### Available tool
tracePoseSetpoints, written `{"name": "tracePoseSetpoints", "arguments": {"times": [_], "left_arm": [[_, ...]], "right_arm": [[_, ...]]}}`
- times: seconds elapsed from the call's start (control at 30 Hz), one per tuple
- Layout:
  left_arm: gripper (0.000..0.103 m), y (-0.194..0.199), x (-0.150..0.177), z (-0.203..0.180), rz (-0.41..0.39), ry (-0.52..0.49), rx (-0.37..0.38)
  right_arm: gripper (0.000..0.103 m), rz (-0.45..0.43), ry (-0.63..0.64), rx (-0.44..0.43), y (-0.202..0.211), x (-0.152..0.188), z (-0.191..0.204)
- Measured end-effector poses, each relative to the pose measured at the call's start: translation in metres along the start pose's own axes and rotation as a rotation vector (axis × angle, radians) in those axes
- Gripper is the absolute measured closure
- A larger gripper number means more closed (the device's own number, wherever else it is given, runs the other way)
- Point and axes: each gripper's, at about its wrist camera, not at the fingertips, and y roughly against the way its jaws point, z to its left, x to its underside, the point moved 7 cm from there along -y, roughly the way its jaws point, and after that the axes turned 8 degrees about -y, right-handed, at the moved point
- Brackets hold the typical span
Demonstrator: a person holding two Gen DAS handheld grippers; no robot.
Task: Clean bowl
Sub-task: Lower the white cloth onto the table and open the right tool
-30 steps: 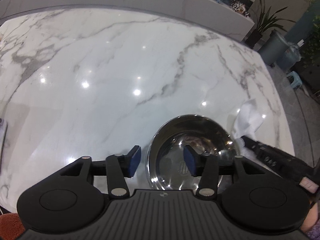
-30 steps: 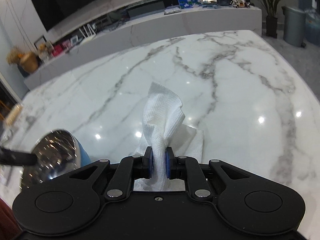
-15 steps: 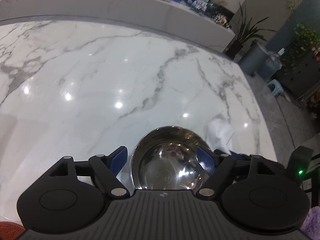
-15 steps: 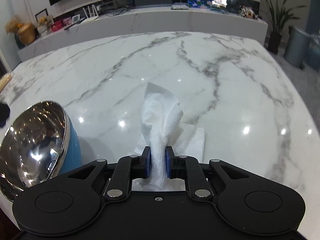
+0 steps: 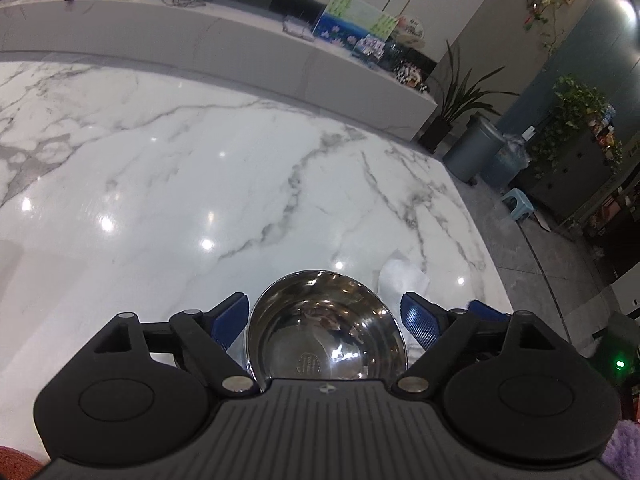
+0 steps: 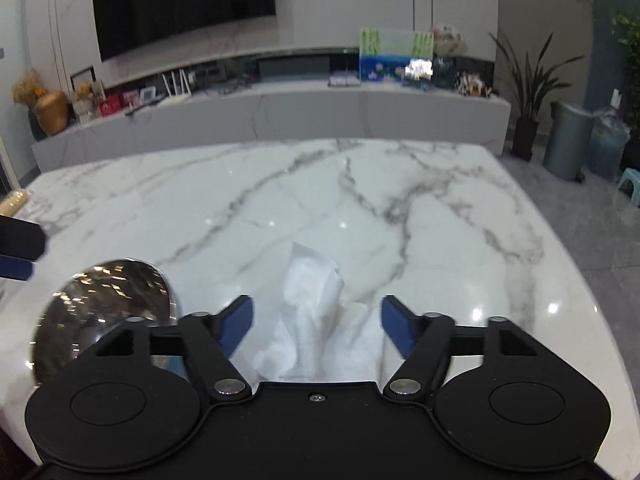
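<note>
- The left gripper (image 5: 323,320) has its fingers (image 5: 230,318) spread wide, one on each side of the steel bowl (image 5: 326,328); its jaws have just been opening, and the blue pads stand clear of the bowl's rim with a gap on both sides
- The bowl sits upright on the white marble counter (image 5: 200,168), close to the counter's near edge, its polished inside mirroring the room and showing a small round stamp at the bottom
- In the right wrist view the same bowl (image 6: 104,308) shows at the lower left, partly hidden behind the gripper's body (the view is blurred there, so its tilt is hard to judge)
- The right gripper (image 6: 316,326) also has its fingers (image 6: 396,330) wide apart; its jaws have just been opening, and the paper towel (image 6: 312,312) lies between them, touched by neither pad
- The towel lies crumpled on the counter with a pinched ridge standing up in its middle and a flatter part spread below, towards the gripper
- From the left wrist view the towel (image 5: 402,278) peeks out just beyond the bowl's right side, near the counter's right edge
- The tips of the left gripper's fingers (image 6: 20,252) show at the left border of the right wrist view
- Behind the counter runs a long low white ledge (image 6: 280,116) carrying small items and a painted picture, with a dark screen (image 6: 184,0) on the wall above
</note>
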Motion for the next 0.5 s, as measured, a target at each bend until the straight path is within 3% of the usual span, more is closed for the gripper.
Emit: {"name": "tracePoseSetpoints", "arguments": {"times": [0.2,0.3,0.5], "left_arm": [[0.019,0.002,0.014,-0.004,-0.001,-0.032,0.011],[0.019,0.005,0.022,-0.007,-0.019,-0.06,0.012],[0.019,0.022,0.025,-0.016,-0.165,-0.129,-0.017]], "right_arm": [[0.009,-0.012,-0.021,0.052,0.037,0.011,0.003],[0.008,-0.028,-0.055,0.064,0.054,0.015,0.002],[0.008,-0.031,-0.065,0.049,0.076,0.025,0.01]]}}
